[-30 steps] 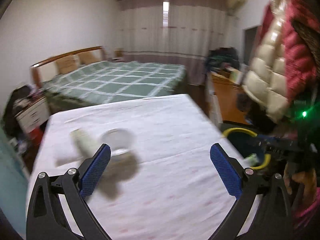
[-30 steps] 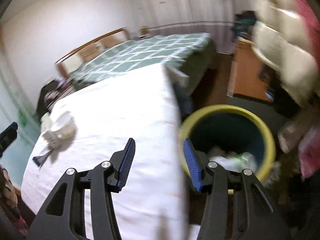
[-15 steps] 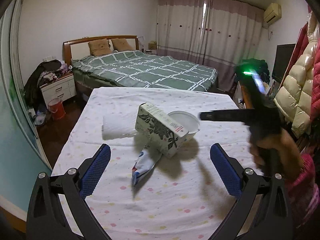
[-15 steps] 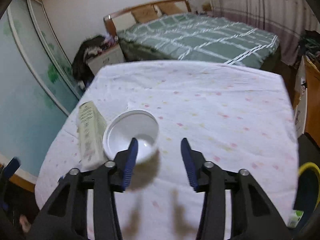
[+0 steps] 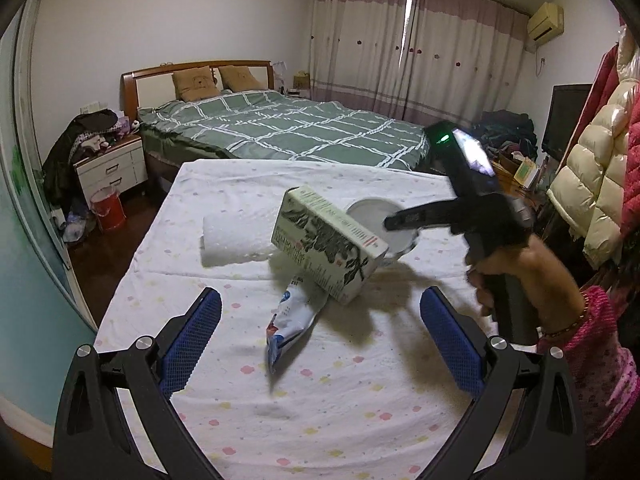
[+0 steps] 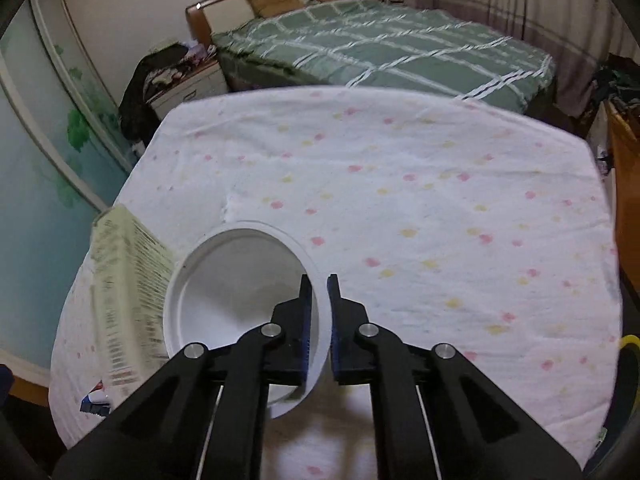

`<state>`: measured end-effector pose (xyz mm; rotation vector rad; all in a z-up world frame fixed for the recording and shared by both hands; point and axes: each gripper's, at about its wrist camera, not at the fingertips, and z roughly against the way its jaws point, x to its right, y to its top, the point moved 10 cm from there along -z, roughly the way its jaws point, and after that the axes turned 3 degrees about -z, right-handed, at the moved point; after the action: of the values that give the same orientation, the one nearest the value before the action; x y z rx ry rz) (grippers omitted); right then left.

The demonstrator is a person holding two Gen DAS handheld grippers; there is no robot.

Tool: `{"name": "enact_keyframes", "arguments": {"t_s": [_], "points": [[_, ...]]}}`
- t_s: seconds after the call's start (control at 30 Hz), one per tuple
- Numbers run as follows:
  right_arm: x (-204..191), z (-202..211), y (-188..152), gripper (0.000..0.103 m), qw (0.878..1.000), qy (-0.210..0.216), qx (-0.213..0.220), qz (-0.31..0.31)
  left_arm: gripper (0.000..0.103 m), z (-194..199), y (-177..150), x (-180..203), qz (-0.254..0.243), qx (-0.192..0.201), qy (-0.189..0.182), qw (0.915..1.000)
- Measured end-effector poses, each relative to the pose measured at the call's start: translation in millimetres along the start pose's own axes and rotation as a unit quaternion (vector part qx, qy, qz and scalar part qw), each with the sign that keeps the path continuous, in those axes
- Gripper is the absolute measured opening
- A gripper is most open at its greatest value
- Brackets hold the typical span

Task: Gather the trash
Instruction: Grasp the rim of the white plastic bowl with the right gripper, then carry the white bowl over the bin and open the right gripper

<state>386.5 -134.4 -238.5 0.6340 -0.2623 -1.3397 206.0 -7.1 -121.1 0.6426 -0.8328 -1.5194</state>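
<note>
Right gripper (image 6: 318, 292) newly astride white bowl (image 6: 240, 300)

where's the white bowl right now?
On the table, the white bowl sits right beside the carton. The right gripper is closing its jaws over the bowl's rim; in the left wrist view it lies behind the carton.

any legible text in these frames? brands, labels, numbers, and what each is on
Nothing can be quoted with confidence.
Carton: rows of print and large dark characters on its faces, too distorted and blurred to read; the right wrist view shows small print and a barcode, also blurred.
Snack wrapper: blue, red and white print, crumpled, unreadable.
White bowl, paper towel roll, tablecloth: no text.
</note>
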Motion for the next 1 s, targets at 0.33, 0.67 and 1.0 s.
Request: {"name": "enact_keyframes", "arguments": {"t_s": [0.33, 0.67, 1.0], "points": [[92.2, 64.5, -17.6, 0.007, 0.997, -0.035, 0.048, -0.058, 0.098, -15.8, -6.9, 29.9, -0.02, -0.013, -0.017, 0.9996], [256.2, 135.9, -88.7, 0.007, 0.97, -0.108, 0.091, -0.196, 0.098, -32.3, -6.9, 56.2, -0.033, -0.027, -0.018, 0.9989], [374.3, 144.5, -169.0, 0.012, 0.937, -0.184, 0.058, -0.292, 0.098, -44.1, 0.5, 60.9, -0.031, -0.031, -0.001, 0.9991]]}}
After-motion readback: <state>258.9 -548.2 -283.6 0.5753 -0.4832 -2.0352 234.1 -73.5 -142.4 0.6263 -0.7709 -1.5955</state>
